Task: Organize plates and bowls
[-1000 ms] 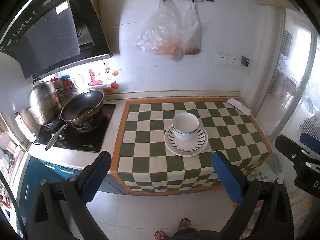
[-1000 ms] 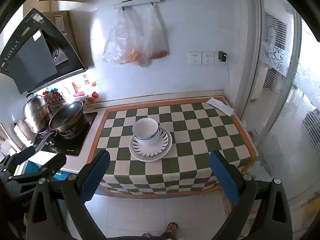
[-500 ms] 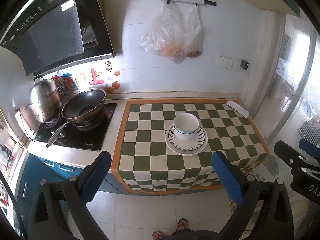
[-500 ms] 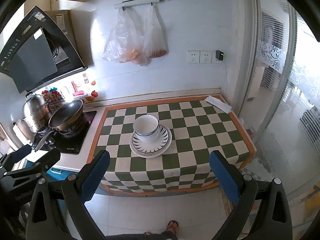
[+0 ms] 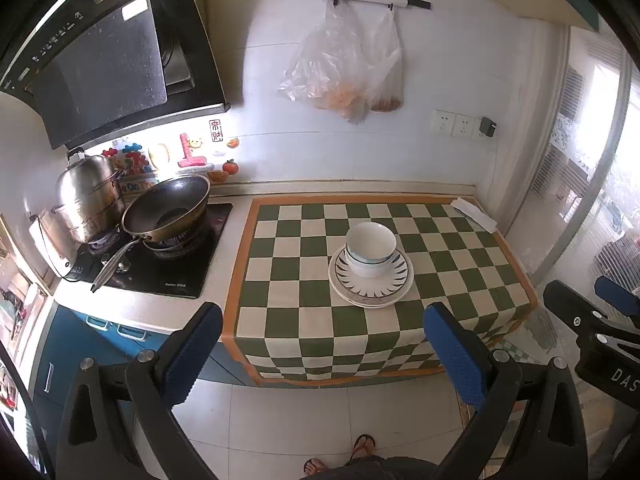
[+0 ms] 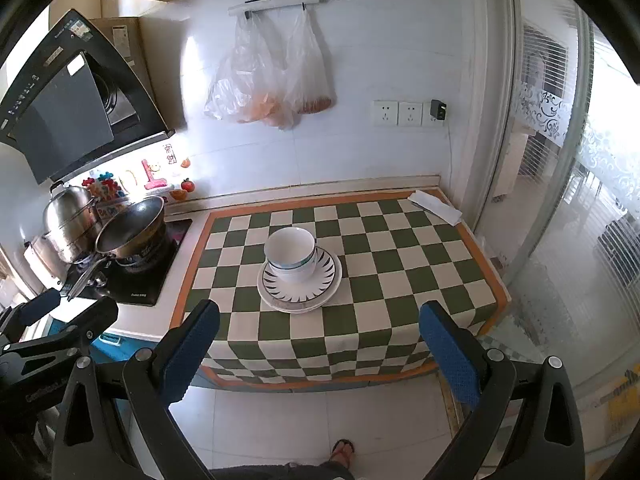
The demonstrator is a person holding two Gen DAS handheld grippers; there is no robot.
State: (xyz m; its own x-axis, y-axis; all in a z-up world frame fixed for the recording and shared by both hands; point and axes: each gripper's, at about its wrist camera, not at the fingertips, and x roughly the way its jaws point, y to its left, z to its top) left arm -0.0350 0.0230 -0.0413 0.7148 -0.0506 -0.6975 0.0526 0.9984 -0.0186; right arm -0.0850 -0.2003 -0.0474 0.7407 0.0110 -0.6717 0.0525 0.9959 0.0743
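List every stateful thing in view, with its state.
left gripper: open, empty
right gripper: open, empty
bowls: nested, upright, on the plates
plates: stacked on the checkered cloth
wok: empty, on the stove
steamer pot: lid on

Daylight is admitted through the glazed door (image 6: 592,184) at right, where glare is noted — highlights are blown out. Strong fisheye bending and black vignetting are recorded at the edges; a bright strip is seen under the range hood (image 5: 100,68).
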